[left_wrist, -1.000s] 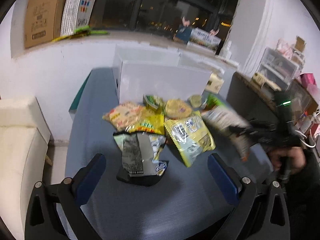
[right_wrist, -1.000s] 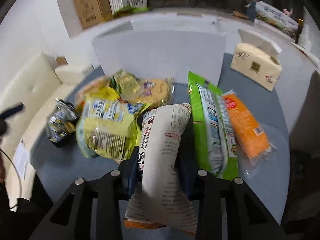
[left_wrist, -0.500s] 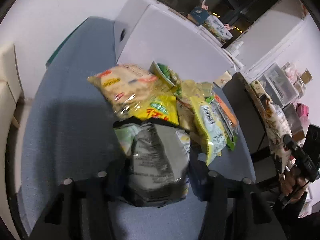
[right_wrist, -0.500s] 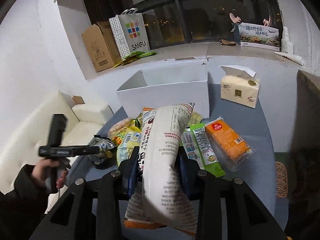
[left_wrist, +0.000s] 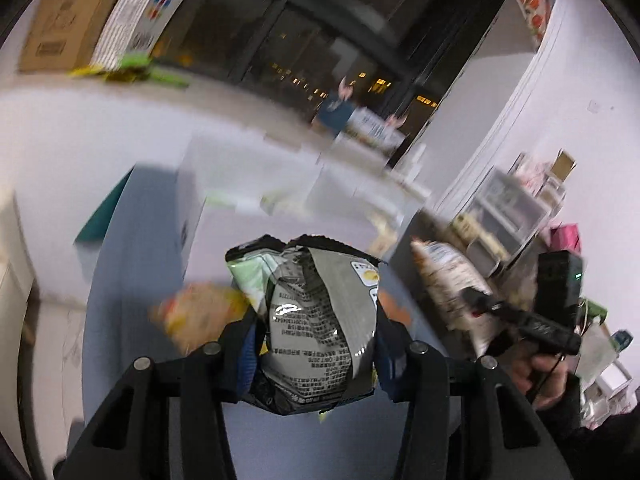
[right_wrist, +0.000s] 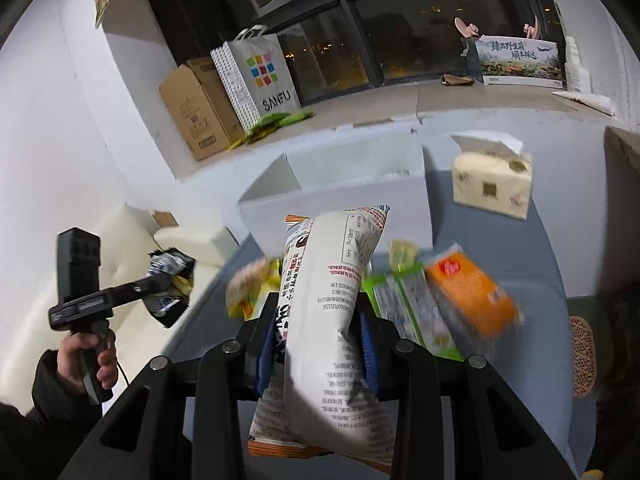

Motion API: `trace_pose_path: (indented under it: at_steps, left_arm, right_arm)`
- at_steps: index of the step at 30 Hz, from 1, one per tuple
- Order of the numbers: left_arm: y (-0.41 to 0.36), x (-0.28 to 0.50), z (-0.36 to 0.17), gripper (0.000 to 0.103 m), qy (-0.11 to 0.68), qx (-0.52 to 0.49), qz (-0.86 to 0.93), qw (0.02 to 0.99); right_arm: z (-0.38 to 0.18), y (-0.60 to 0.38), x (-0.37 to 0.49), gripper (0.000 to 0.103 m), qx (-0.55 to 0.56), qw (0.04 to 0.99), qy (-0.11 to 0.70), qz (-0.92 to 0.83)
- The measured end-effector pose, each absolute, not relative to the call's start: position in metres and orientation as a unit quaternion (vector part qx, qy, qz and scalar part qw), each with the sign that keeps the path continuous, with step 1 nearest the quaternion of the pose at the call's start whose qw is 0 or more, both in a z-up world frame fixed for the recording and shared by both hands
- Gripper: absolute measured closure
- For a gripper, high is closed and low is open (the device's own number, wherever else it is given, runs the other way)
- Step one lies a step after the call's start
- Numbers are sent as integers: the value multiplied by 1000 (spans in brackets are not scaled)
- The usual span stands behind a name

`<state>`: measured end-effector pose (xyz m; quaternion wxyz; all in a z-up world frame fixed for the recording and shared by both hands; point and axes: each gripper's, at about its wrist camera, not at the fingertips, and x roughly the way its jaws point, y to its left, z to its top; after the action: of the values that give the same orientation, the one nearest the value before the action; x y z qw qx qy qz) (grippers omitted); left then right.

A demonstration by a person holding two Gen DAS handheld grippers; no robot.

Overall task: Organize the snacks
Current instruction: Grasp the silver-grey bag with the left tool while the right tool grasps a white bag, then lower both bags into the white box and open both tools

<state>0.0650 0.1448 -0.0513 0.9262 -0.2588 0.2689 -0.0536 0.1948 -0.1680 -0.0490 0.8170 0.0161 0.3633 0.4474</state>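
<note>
Both tongs (left_wrist: 316, 344) (right_wrist: 318, 340) clamped — snack bags (left_wrist: 320, 320) (right_wrist: 332, 320)

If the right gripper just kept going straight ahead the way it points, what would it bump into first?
Probably the open white box, directly beyond the white snack bag that the right gripper holds; depth is unclear.

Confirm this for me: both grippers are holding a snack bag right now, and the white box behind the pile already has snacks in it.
Not quite. The left gripper does hold the grey bag and the right gripper the white bag, but the right wrist view shows no snacks in the visible part of the white box.
</note>
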Motion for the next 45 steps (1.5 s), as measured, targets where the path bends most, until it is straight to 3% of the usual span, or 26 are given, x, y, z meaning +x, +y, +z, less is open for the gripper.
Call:
trace_pose_path:
  at_steps: [6, 15, 17, 19, 20, 21, 22, 23, 38, 45]
  left_arm:
    - [175, 156, -3, 51, 248, -248, -40, 936]
    - [207, 264, -26, 50, 318, -216, 13, 923]
    - [213, 281, -36, 44, 339, -199, 34, 919]
    - [215, 291, -47, 0, 362, -196, 54, 910]
    - [217, 294, -51, 0, 368, -193, 63, 907]
    - [219, 294, -54, 0, 371, -187, 68, 907]
    - [219, 290, -54, 0, 372, -183, 73, 907]
    - [218, 287, -55, 0, 373, -181, 75, 907]
    - [165, 146, -27, 0, 303, -147, 31, 941]
    - [116, 74, -39, 0, 286, -125, 15, 950]
  right_arm:
    - [-9, -124, 261, 64, 34, 828, 345, 442]
    - [-3, -37, 367, 64, -41, 850, 364, 378]
    - [-9, -27, 383, 64, -56, 850, 372, 370]
    - [-18, -16, 399, 61, -69, 845, 385, 364]
    - [-24, -10, 406, 48, -76, 840, 398, 361]
    - [-31, -5, 414, 19, -83, 839, 411, 347]
    - [-33, -4, 417, 5, -84, 843, 411, 337]
    - [-32, -6, 417, 0, -82, 849, 399, 336]
    - [6, -99, 317, 0, 15, 842, 325, 431]
    - [-16, -157, 237, 0, -7, 828, 324, 457]
